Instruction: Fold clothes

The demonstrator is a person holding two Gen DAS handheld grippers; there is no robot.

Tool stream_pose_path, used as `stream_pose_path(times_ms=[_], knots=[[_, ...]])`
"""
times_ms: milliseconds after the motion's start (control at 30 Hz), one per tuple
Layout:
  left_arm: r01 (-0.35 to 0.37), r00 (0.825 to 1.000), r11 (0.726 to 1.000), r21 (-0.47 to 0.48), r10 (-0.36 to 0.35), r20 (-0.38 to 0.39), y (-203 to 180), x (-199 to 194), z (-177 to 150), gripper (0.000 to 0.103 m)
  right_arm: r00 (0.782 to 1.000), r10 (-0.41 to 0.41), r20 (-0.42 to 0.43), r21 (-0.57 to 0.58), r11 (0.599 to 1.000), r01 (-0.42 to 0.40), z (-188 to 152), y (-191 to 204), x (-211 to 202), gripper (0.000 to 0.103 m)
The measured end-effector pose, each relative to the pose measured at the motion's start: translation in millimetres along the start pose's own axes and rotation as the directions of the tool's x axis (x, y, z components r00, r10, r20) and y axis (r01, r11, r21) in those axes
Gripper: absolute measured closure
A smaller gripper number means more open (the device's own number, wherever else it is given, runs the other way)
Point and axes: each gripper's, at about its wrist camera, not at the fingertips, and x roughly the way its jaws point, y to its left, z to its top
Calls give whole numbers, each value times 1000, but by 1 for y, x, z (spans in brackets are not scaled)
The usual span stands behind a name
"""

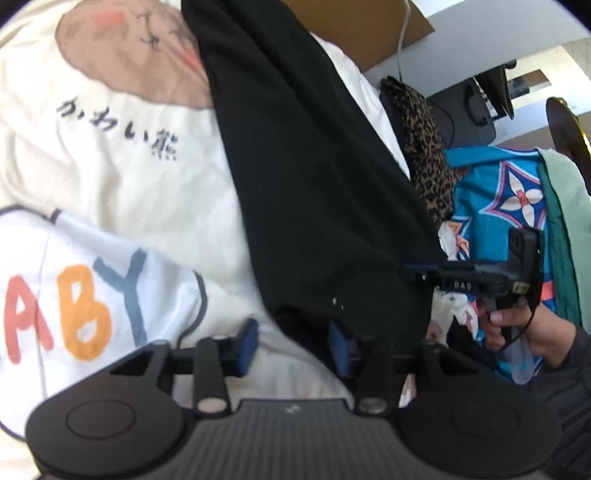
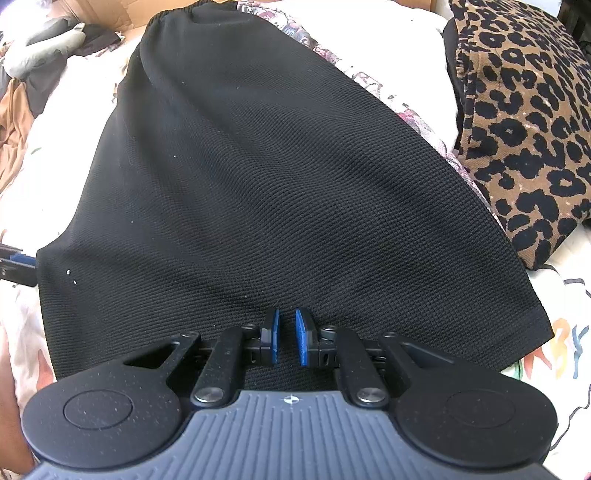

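1. Black textured knit garment, elastic waistband at the far end, lies spread flat over a cream printed sheet w/ a brown bear face, dark script and coloured "ABY" letters.
2. Left gripper: blue pads wide apart. Its left pad sits over the sheet; its right pad is at the garment's near corner, partly covered by the black cloth. Not clamped on anything.
3. Right gripper: the 2 blue pads are close together w/ a narrow gap, hem of the black garment right under them. Can't tell if any fabric is pinched between them.
4. In the left wrist view the right gripper also shows from the side, at the garment's far edge, held by a person's hand in a dark sleeve.
5. Leopard-print brown and black fabric lies just beside the garment's right edge.
6. Blue patterned cloth w/ white flower shapes and a green fabric lie beyond that, right side of the left view.
7. Brown cardboard box at the far end.
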Motion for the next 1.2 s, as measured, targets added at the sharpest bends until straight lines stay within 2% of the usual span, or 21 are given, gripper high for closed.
stream_pose_path(times_ms=[133, 200, 400, 533, 633, 700, 767, 867, 933, 967, 1000, 1033, 1200], knots=[[-31, 999, 998, 47, 30, 16, -2, 2, 1, 60, 1000, 0, 0, -2, 1000, 0, -2, 1, -1, 87], [-30, 1000, 998, 59, 29, 12, -1, 3, 0, 84, 1000, 1, 2, -2, 1000, -1, -3, 1, -2, 87], [-42, 999, 995, 92, 44, -20, 4, -1, -7, 83, 1000, 5, 6, -2, 1000, -5, -5, 2, -3, 87], [-38, 999, 998, 59, 38, -12, 8, -2, -5, 83, 1000, 7, 6, -1, 1000, -7, -6, 2, -3, 87], [12, 1000, 1000, -5, -12, 11, 12, -3, 1, 82, 1000, 5, 7, -1, 1000, -5, -7, 3, -3, 87], [31, 999, 999, -25, -30, 26, 14, -6, 5, 76, 1000, 4, 7, 0, 1000, -4, -7, 4, -3, 87], [15, 999, 1000, -18, -14, 41, 15, -8, 5, 74, 1000, 3, 7, 3, 1000, -3, -7, 4, -3, 87], [-39, 998, 999, 8, 38, 44, 16, -7, 2, 81, 1000, 3, 11, 3, 1000, -3, -8, 5, -3, 87], [-28, 998, 1000, 6, 27, 49, 17, -6, -1, 82, 1000, 3, 10, 2, 1000, -3, -8, 5, -3, 87], [-28, 999, 1000, 13, 27, 47, 16, -6, -2, 87, 1000, 3, 9, 2, 1000, -3, -8, 6, -3, 87], [-29, 999, 999, 24, 28, 42, 16, -6, -3, 96, 1000, 2, 8, 1, 1000, -2, -8, 6, -3, 87], [-29, 999, 999, 31, 28, 40, 15, -5, -4, 100, 1000, 1, 9, 1, 1000, -1, -8, 7, -3, 87], [-54, 997, 997, 46, 51, 60, 18, -16, -11, 103, 1000, 10, 11, 17, 1000, -11, -9, 5, -3, 88]])
